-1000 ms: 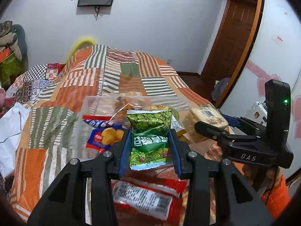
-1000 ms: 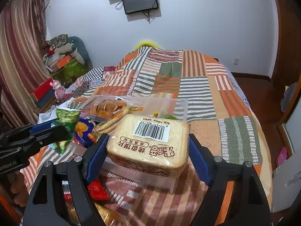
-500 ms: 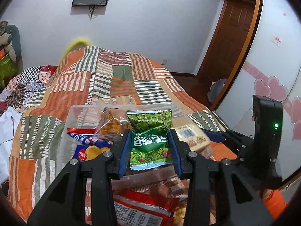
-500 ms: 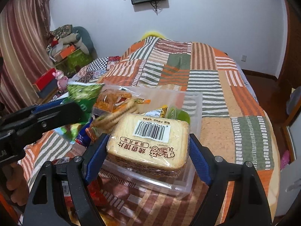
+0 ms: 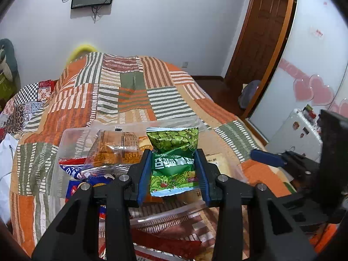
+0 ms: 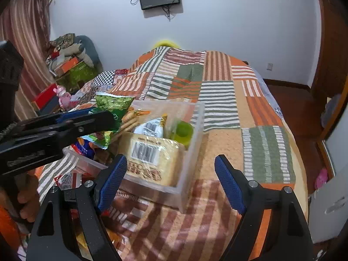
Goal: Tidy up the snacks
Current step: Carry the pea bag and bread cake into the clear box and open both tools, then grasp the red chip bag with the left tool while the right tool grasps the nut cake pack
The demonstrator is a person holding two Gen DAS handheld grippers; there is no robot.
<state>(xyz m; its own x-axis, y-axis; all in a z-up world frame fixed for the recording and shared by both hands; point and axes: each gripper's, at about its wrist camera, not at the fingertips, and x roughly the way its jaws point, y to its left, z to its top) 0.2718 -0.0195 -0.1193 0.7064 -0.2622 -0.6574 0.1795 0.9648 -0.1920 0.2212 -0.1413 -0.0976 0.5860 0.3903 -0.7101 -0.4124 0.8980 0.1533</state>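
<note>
Underneath, patchwork bedspread (image 6: 217, 100), white wall (image 6: 228, 21)

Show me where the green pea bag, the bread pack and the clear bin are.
green pea bag (image 5: 173, 163), left wrist view, printed front.
bread pack (image 6: 152, 158), right wrist view, top face.
clear bin (image 6: 192, 150), right wrist view, right wall.

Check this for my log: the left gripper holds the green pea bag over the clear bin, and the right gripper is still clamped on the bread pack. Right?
Not quite. The right gripper is open and holds nothing; the right wrist view shows the bread pack lying in the clear bin, released since a moment ago. The rest stands: the left gripper holds the green pea bag over the bin.
</note>
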